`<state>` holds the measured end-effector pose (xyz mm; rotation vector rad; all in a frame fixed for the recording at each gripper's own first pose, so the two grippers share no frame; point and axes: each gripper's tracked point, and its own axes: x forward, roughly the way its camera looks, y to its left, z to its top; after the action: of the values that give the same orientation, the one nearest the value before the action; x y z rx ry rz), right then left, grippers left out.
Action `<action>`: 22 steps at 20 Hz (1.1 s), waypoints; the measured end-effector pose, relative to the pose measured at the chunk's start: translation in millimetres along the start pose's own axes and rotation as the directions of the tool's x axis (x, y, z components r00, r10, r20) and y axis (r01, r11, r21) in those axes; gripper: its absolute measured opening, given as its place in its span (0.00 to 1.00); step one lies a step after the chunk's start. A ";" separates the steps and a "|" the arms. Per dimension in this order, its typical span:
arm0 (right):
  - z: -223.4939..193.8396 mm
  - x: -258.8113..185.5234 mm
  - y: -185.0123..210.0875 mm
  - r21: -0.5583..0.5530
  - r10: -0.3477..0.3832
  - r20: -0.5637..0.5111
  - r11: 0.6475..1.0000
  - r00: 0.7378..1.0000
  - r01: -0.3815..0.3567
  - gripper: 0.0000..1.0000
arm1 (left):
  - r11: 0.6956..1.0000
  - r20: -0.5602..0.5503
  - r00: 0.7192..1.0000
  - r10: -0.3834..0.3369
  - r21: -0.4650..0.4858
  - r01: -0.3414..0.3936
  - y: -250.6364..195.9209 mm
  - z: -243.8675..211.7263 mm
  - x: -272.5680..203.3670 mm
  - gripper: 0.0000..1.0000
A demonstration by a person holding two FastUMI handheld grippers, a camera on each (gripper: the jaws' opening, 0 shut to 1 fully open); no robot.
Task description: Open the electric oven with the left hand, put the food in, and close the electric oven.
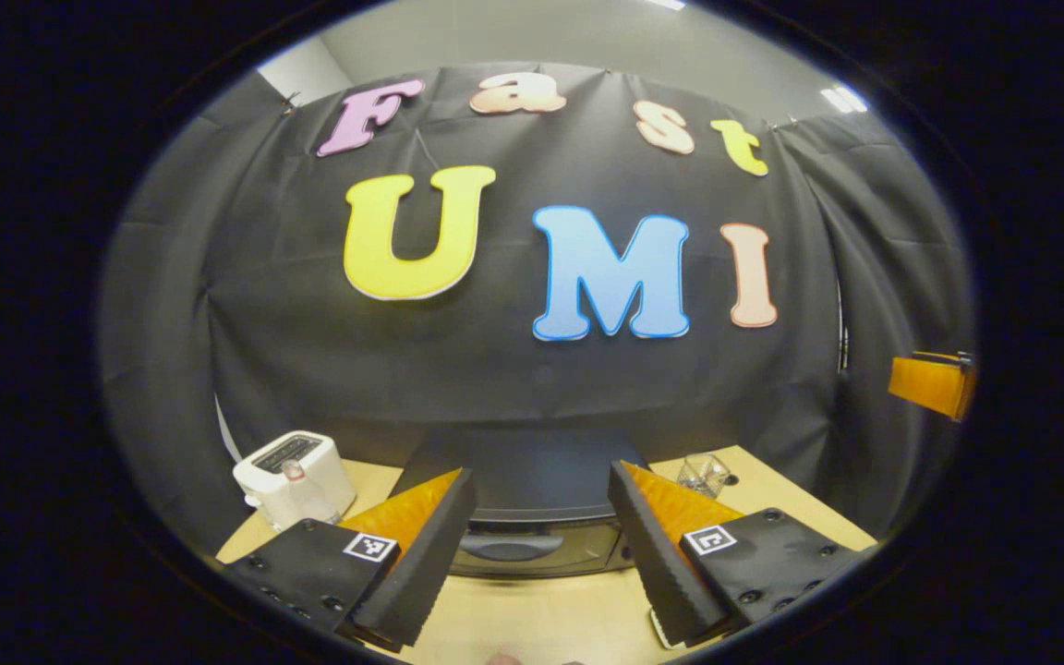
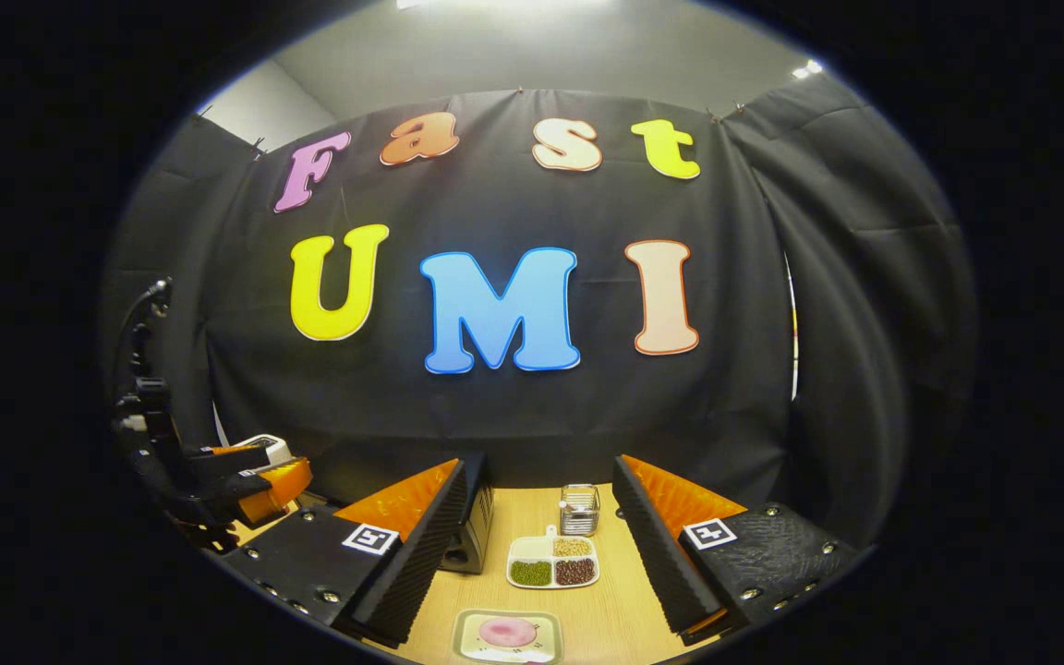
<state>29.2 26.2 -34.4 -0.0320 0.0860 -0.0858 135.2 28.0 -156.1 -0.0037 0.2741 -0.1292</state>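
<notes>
The black electric oven (image 1: 532, 480) stands on the wooden table straight ahead of my left gripper (image 1: 541, 471), its door shut and its handle (image 1: 509, 547) low between my fingers. That gripper is open, holds nothing and hangs in front of the oven. My right gripper (image 2: 540, 462) is also open, above the table to the oven's right. Below it lies a small tray with a pink piece of food (image 2: 507, 634). The oven's right corner (image 2: 472, 540) shows beside my left finger. The left gripper (image 2: 250, 480) shows at the far left, the right gripper (image 1: 934, 383) at the right edge.
A white toaster (image 1: 296, 476) stands left of the oven. A small see-through holder (image 1: 703, 474) sits to its right, with a divided dish of beans (image 2: 553, 562) in front of it. The table's front (image 1: 550, 619) is bare wood.
</notes>
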 end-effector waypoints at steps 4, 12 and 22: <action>-11.2 1.4 -2.2 -0.012 -0.022 -0.032 1.000 0.999 0.021 0.96 | 1.000 -0.082 0.997 0.009 0.019 -0.008 11.2 -37.6 38.9 0.97; -22.2 7.3 2.3 -0.026 -0.035 -0.076 0.999 0.996 0.033 0.97 | 0.999 -0.193 0.981 0.008 0.048 0.002 18.1 -97.3 93.7 0.97; -27.3 16.0 11.6 -0.009 -0.025 -0.095 1.000 0.995 0.024 0.97 | 0.999 -0.231 0.972 0.027 0.033 -0.020 24.4 -120.1 93.9 0.98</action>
<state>43.7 35.6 -63.3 -0.0372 0.1808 -0.1119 195.5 41.8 -297.6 0.0449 0.5056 -0.1097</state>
